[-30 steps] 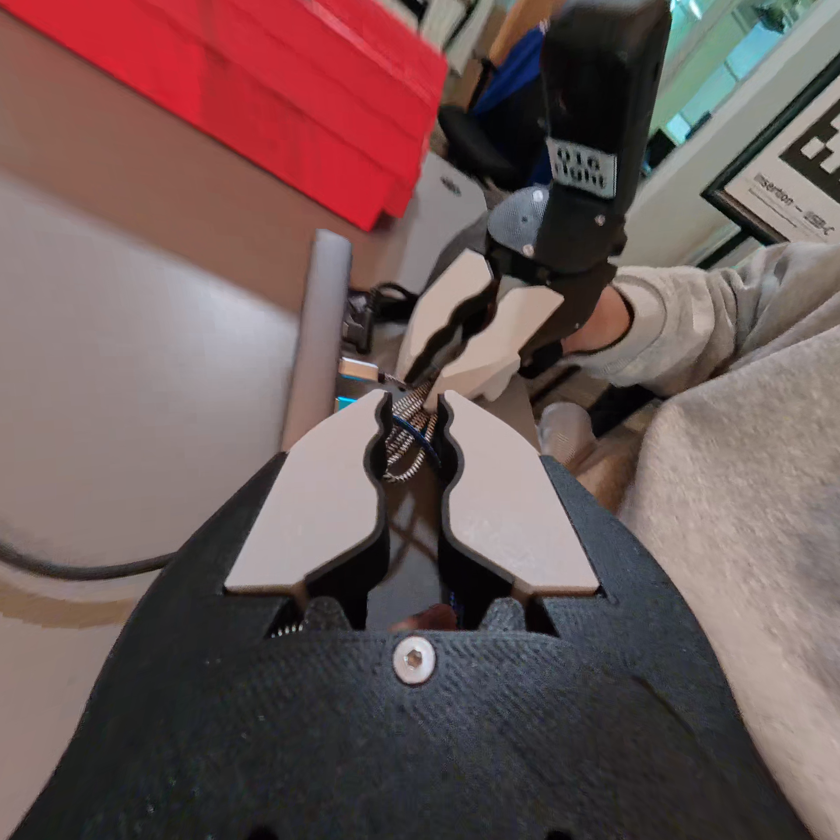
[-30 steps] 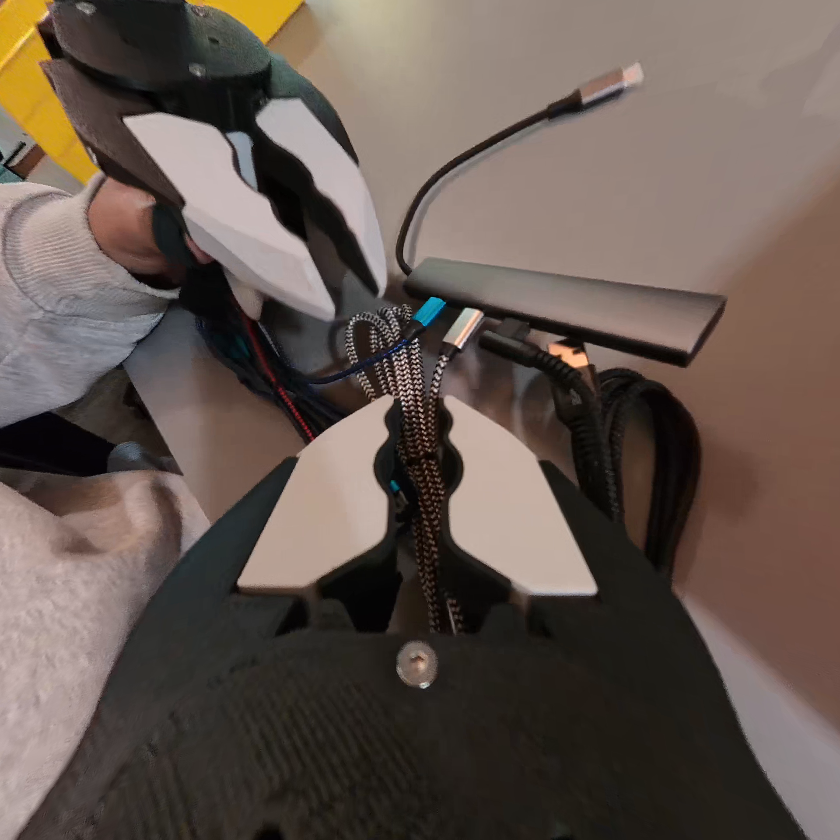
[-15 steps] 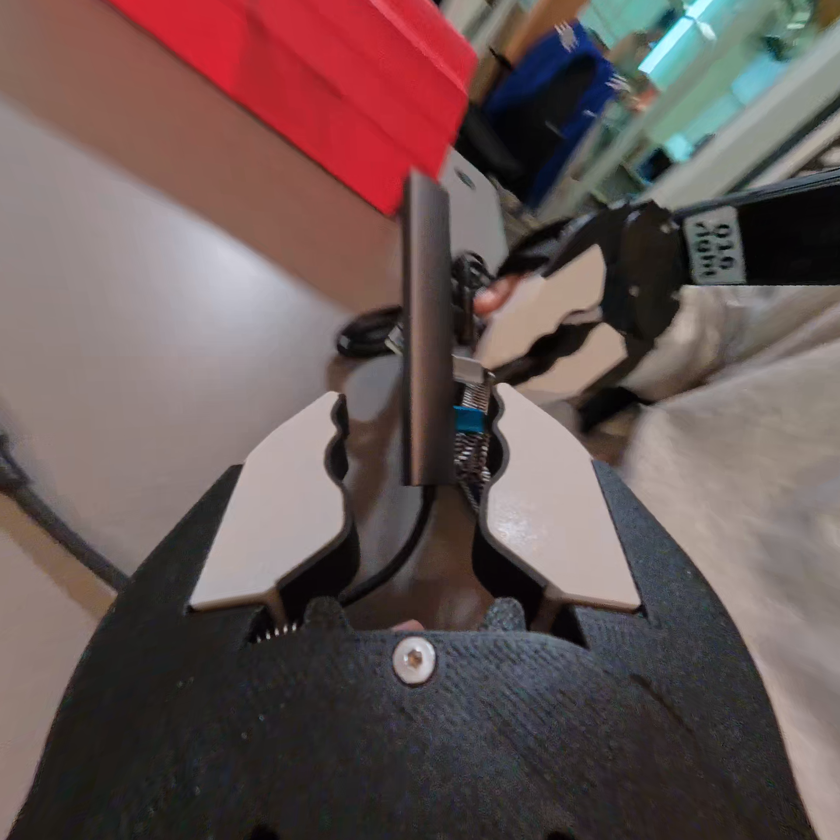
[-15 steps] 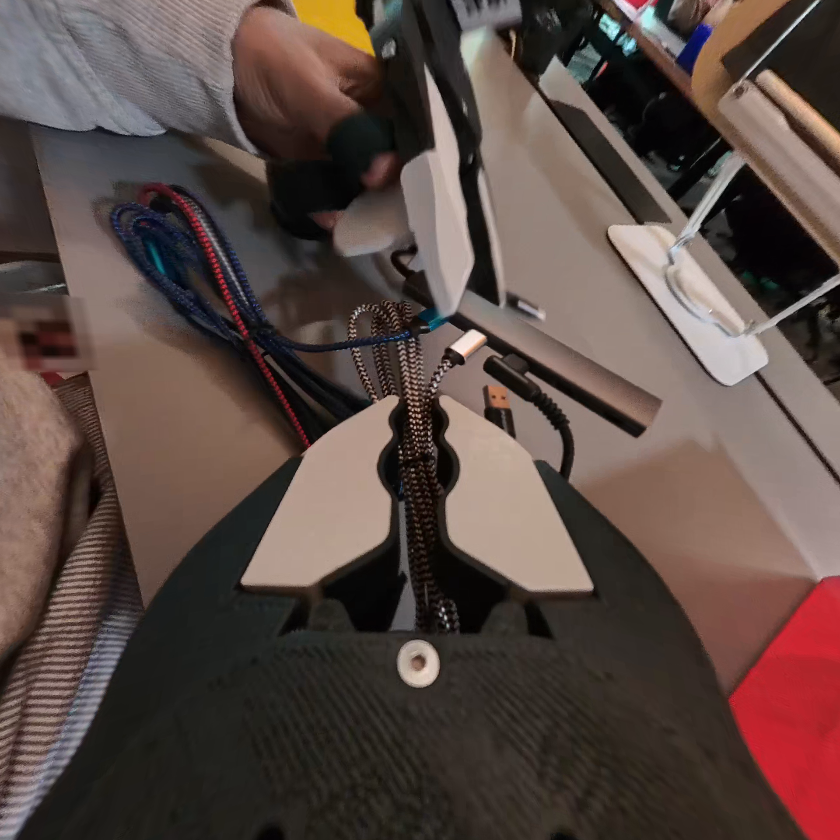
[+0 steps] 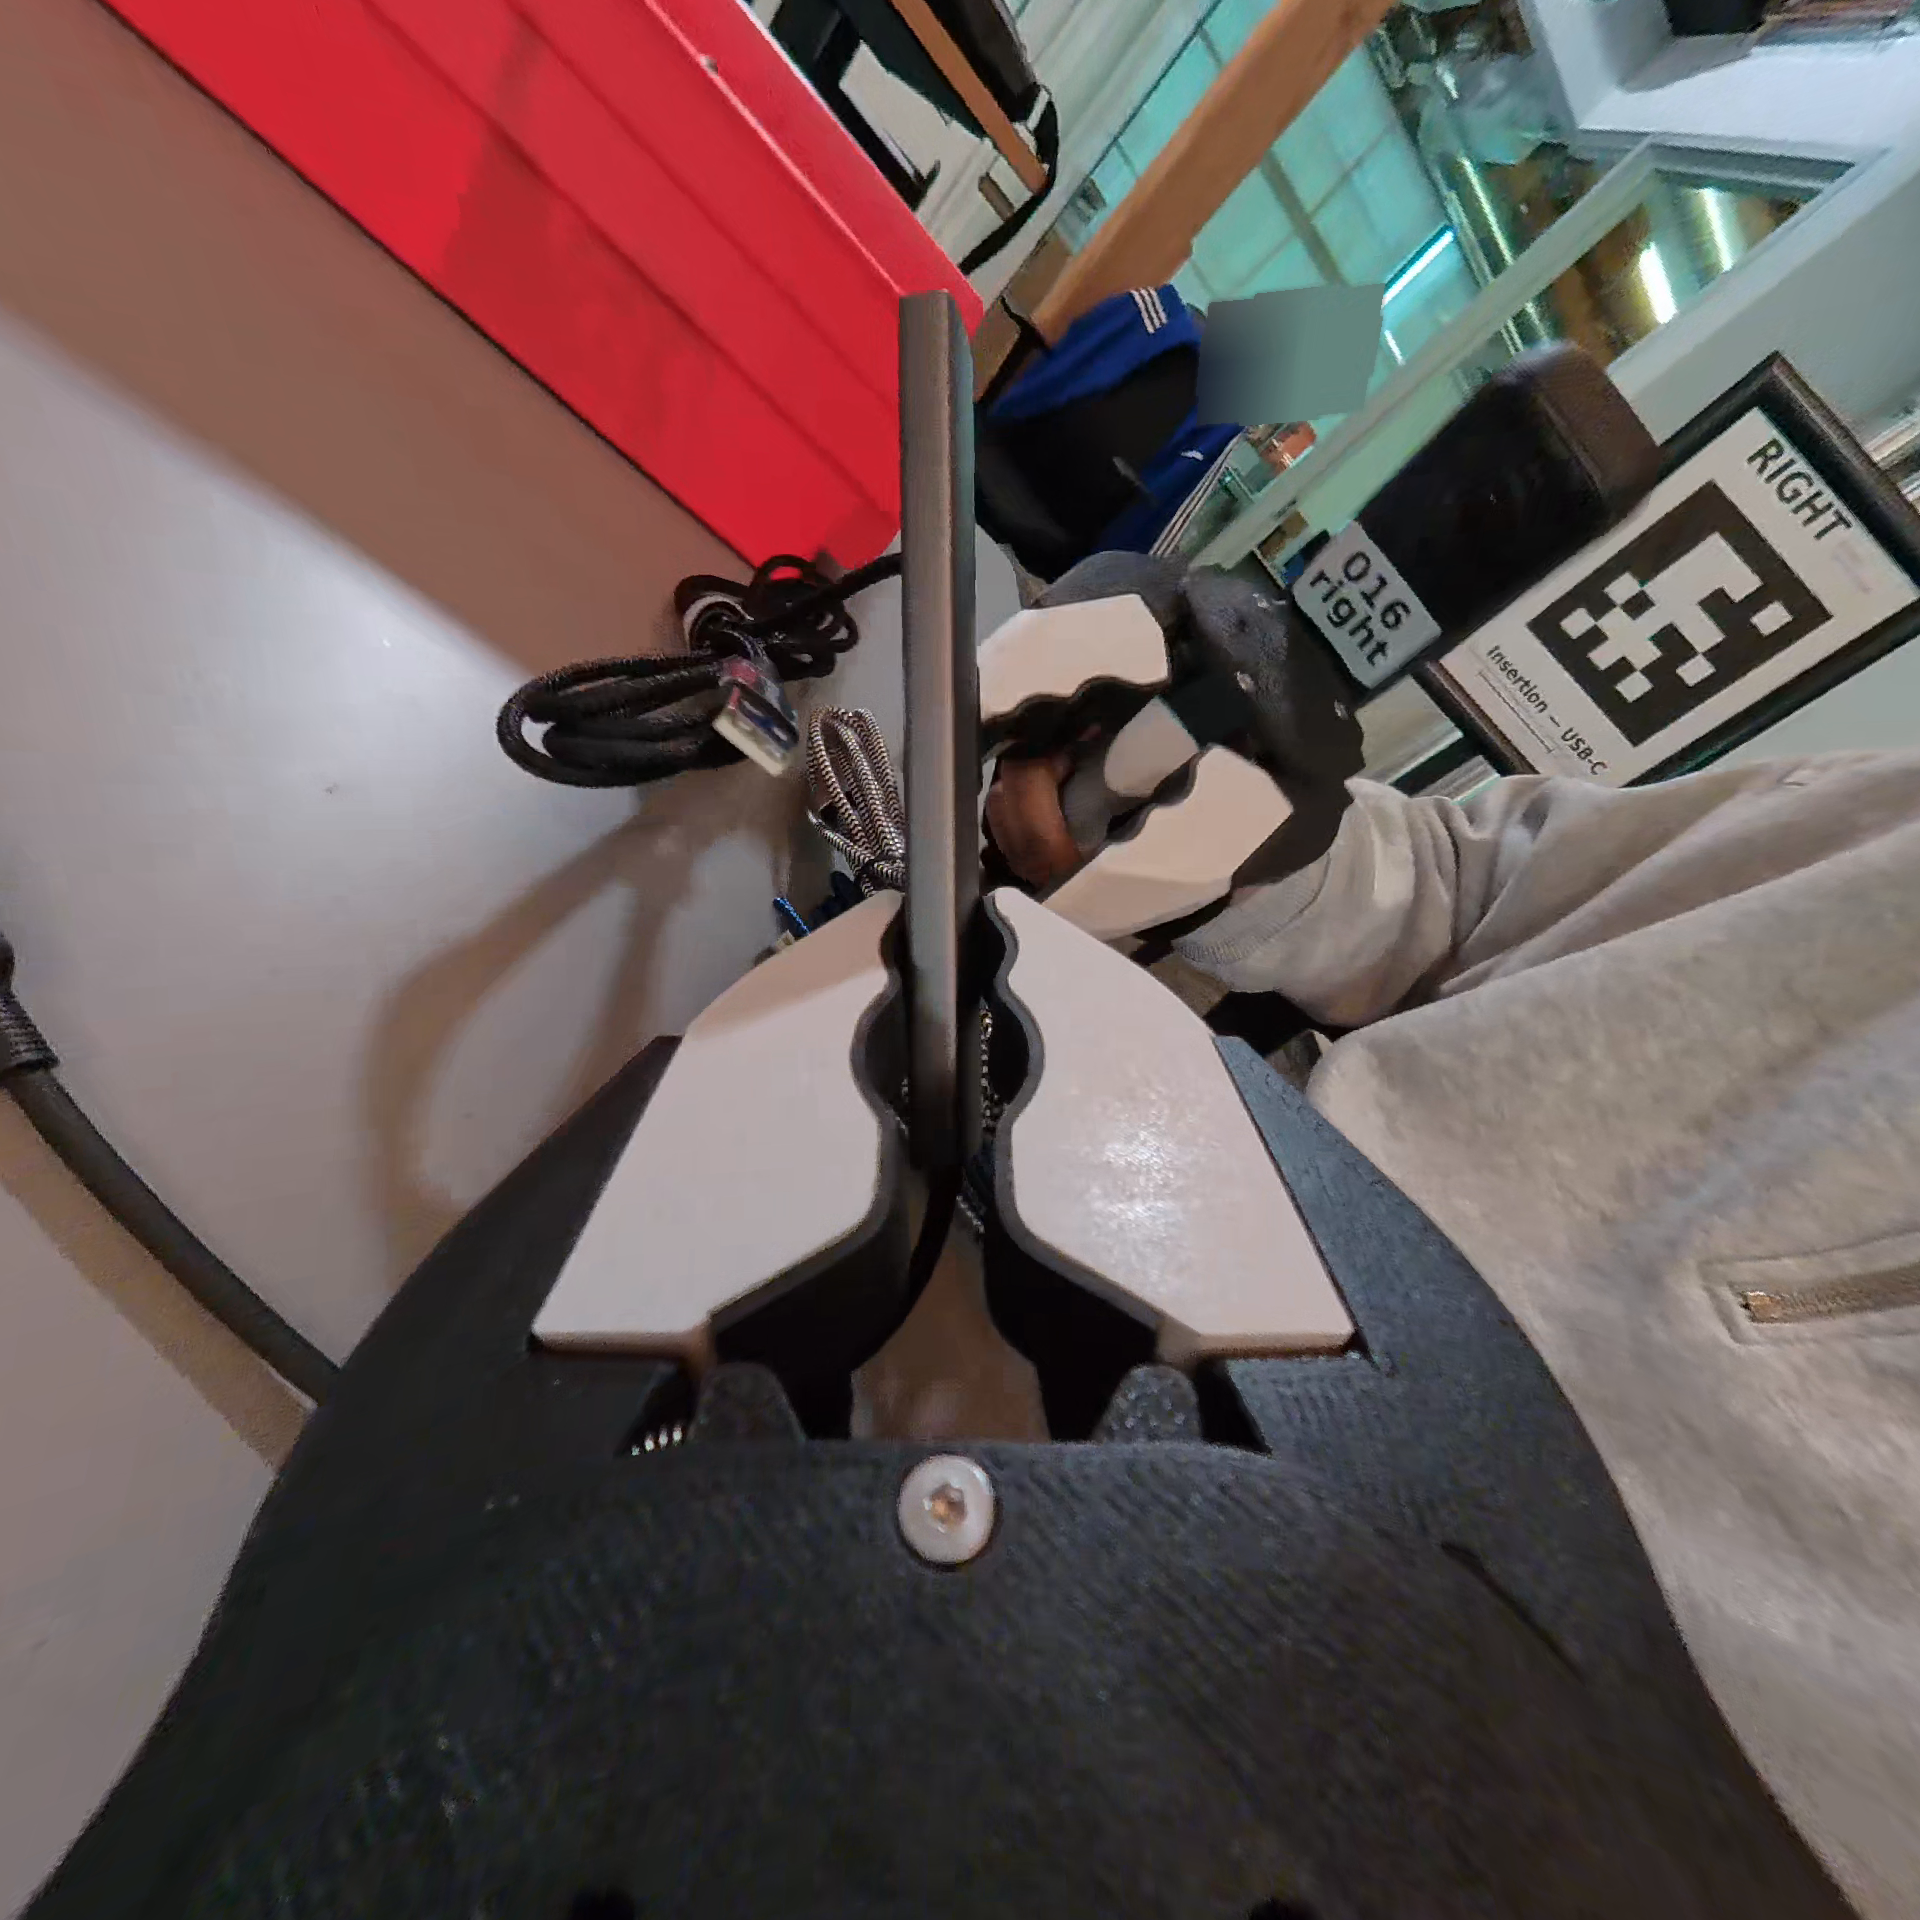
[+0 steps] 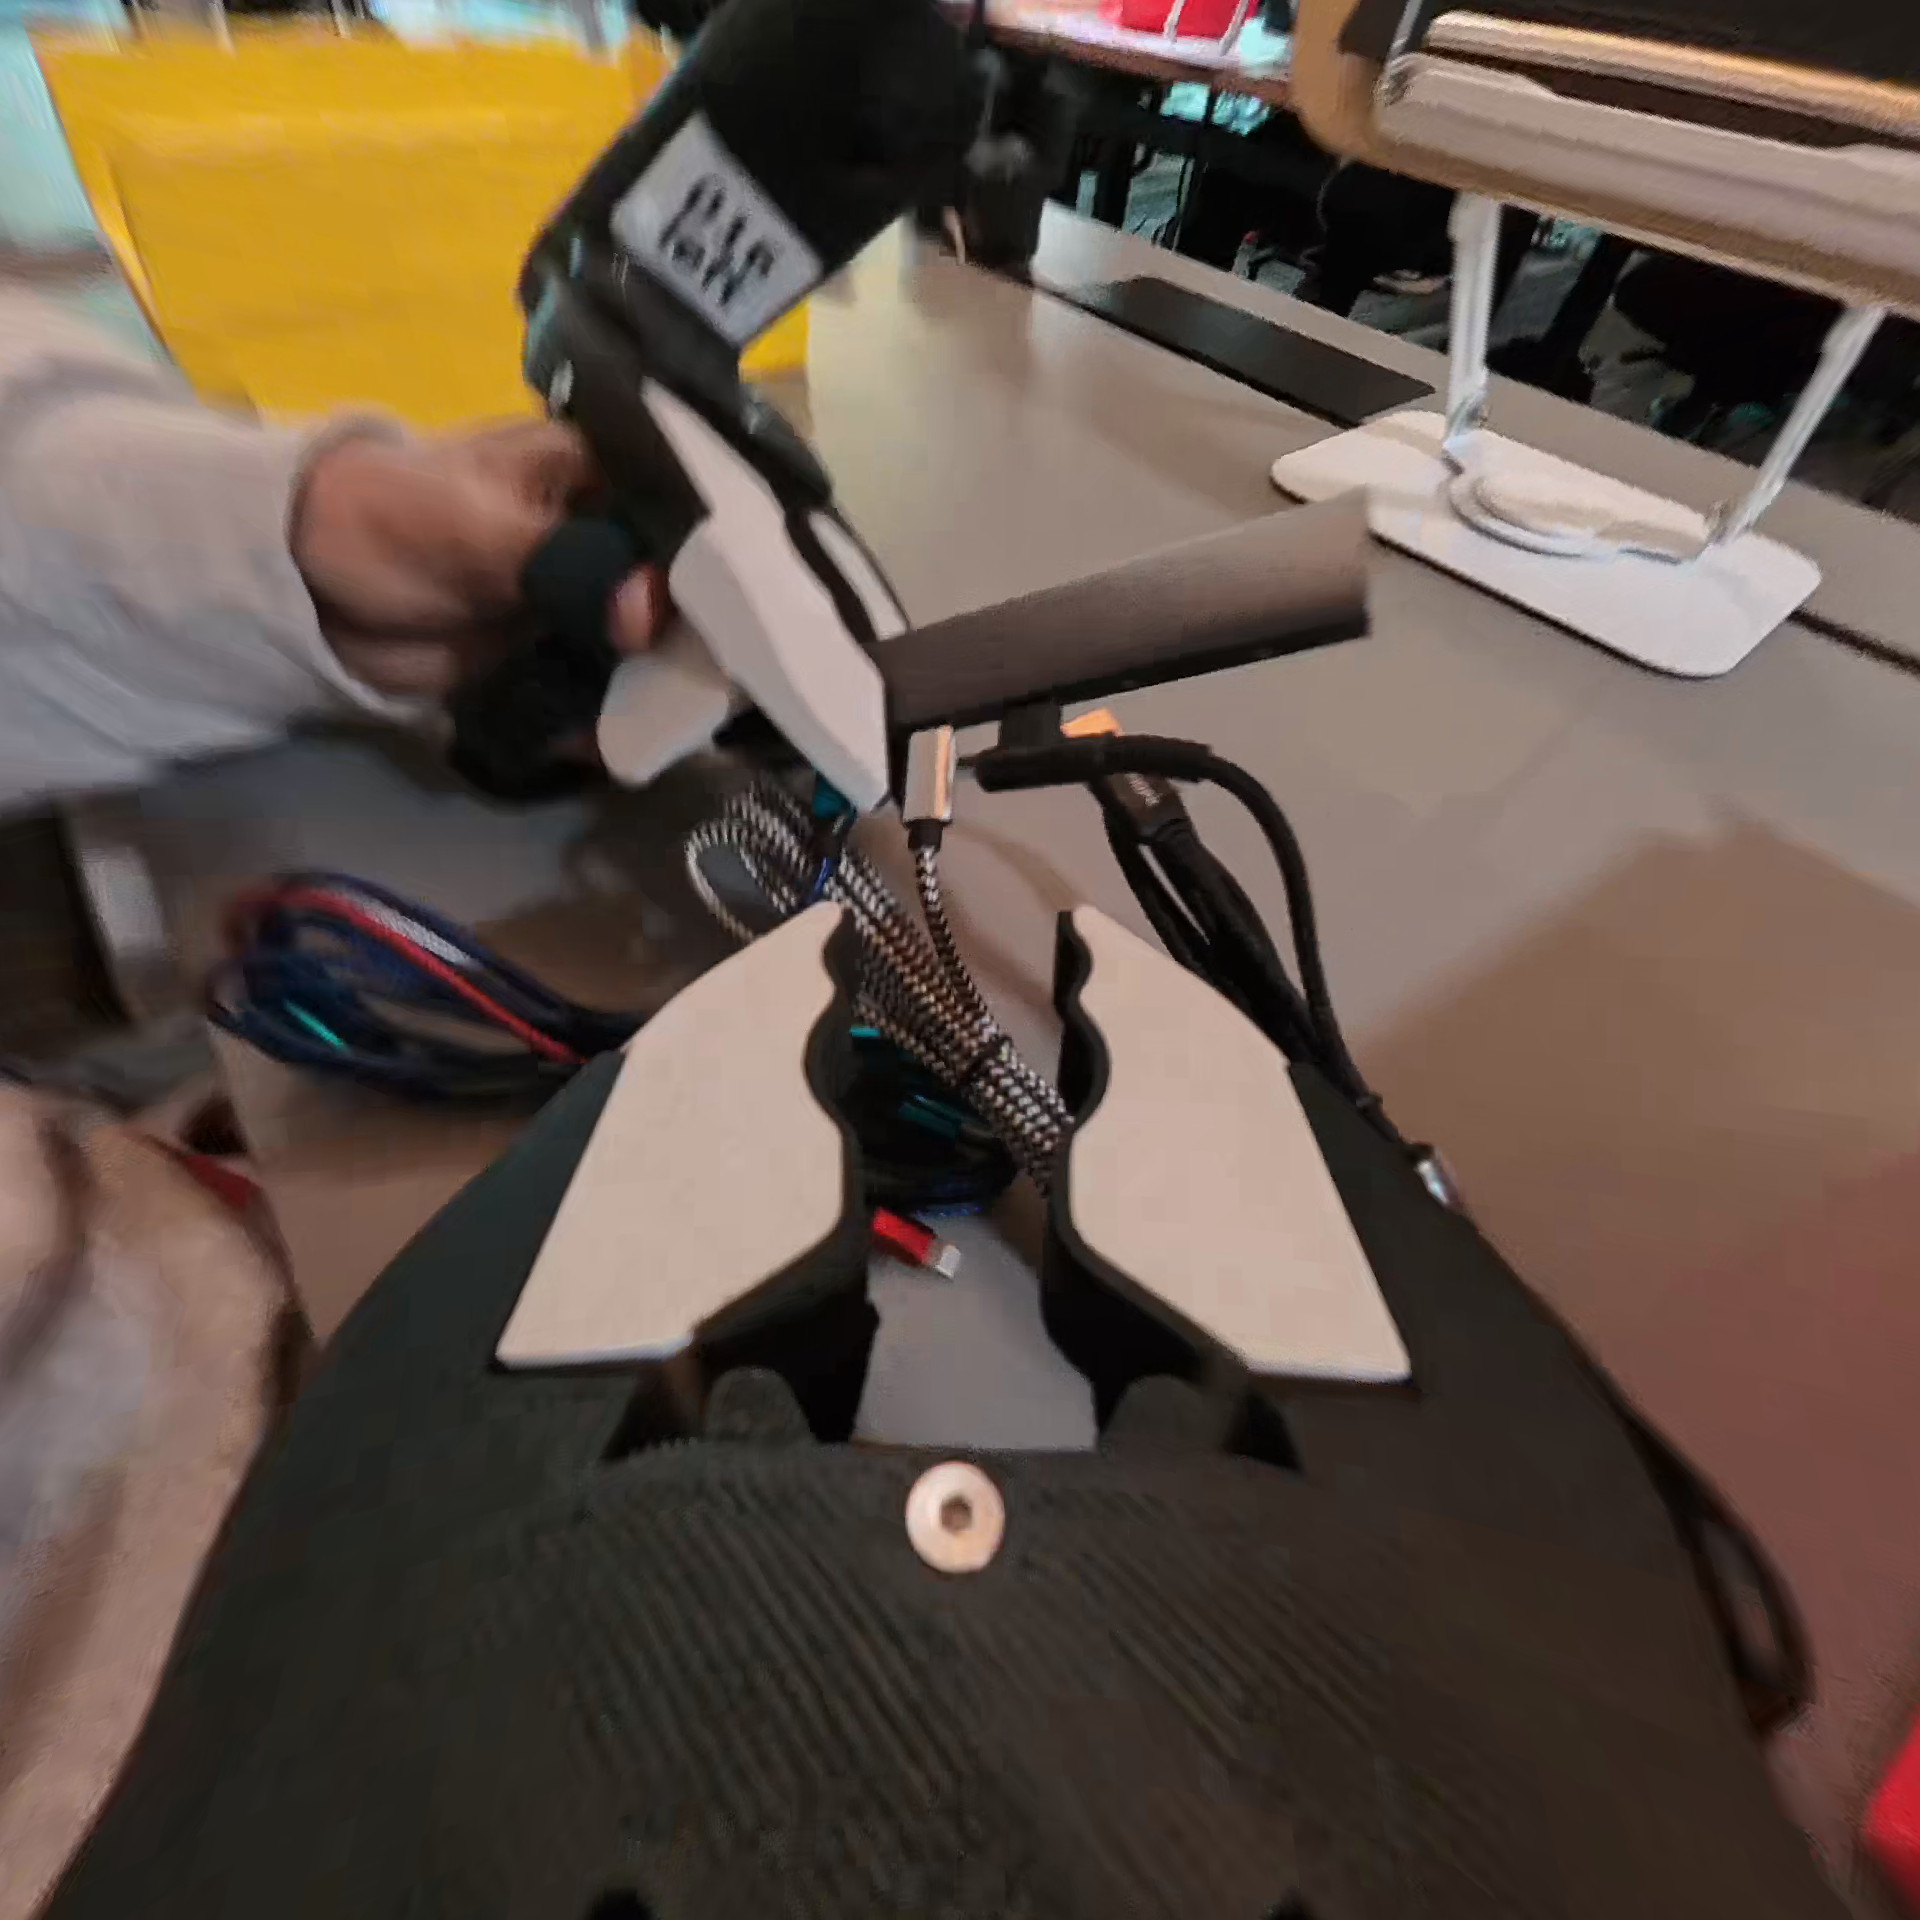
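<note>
My left gripper (image 5: 940, 904) is shut on a slim dark grey hub (image 5: 940, 623), which stands edge-on between its fingers. In the right wrist view the left gripper (image 6: 881, 707) holds the hub (image 6: 1122, 623) by one end, above the table. My right gripper (image 6: 951, 920) is open. A black-and-white braided cable (image 6: 935, 997) runs loosely between its fingers, and the cable's silver plug (image 6: 928, 779) sits just under the hub. A black cable (image 6: 1195, 831) hangs from the hub's underside. In the left wrist view the right gripper (image 5: 1023, 790) is just right of the hub.
A coiled black cable with a USB plug (image 5: 665, 707) lies by a red box (image 5: 582, 249). A bundle of blue and red cables (image 6: 395, 987) lies at the left on the grey table (image 6: 1039, 436). A white stand (image 6: 1558, 551) is at the back right. A framed marker sign (image 5: 1683, 603) stands at the right.
My left gripper closed on the hub and raised it off the table. My right gripper opened and let go of the braided cable.
</note>
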`<state>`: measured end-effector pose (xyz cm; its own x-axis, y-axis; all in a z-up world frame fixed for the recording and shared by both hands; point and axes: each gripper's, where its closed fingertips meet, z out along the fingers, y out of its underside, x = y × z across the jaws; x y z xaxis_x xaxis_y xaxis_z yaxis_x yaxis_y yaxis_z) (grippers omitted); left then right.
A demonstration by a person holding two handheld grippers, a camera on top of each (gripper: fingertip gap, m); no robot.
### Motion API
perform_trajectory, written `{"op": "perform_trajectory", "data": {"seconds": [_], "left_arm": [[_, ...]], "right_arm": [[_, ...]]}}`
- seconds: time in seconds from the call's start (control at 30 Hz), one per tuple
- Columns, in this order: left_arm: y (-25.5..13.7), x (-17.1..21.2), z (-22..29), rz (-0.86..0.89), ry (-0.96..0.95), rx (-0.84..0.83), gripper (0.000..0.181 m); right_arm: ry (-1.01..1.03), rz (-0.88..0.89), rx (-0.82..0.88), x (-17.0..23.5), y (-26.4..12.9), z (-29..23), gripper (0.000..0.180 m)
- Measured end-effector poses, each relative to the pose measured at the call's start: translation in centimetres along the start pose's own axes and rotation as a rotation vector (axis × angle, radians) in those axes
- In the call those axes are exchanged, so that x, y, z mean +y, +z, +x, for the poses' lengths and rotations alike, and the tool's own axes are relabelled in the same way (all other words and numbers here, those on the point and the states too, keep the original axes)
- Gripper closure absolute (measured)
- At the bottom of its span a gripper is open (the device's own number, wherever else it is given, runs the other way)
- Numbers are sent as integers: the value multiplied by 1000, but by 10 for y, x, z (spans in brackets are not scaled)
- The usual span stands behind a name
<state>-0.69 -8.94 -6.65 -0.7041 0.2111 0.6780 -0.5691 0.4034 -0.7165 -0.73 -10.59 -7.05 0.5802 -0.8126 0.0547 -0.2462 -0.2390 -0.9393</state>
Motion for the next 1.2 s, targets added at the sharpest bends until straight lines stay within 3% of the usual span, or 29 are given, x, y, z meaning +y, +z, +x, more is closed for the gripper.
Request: {"op": "perform_trajectory", "data": {"seconds": [0.03,0.2,0.3,0.47,0.57,0.67,0.77,1.07,1.2], "left_arm": [[1,-1,2,11,8,-1,169],[14,3,10,27,33,5,169],[24,7,17,15,92,-13,169],[26,8,23,11,113,12,167],[24,-1,29,71,74,81,151],[23,-2,33,80,80,114,146],[24,7,29,12,114,87,164],[24,2,16,5,266,-120,170],[23,0,17,27,235,-117,170]], "right_arm": [[82,39,-20,-5,-3,1,141],[564,212,-197,-22,-11,4,145],[756,278,-245,-24,-15,12,163],[642,259,-228,-29,-21,10,168],[529,224,-228,-32,-19,1,171],[365,168,-202,-30,-13,-9,171],[274,151,-200,-34,-13,-15,170],[385,142,-175,-28,-6,-1,164],[377,152,-162,-29,-6,0,164]]}}
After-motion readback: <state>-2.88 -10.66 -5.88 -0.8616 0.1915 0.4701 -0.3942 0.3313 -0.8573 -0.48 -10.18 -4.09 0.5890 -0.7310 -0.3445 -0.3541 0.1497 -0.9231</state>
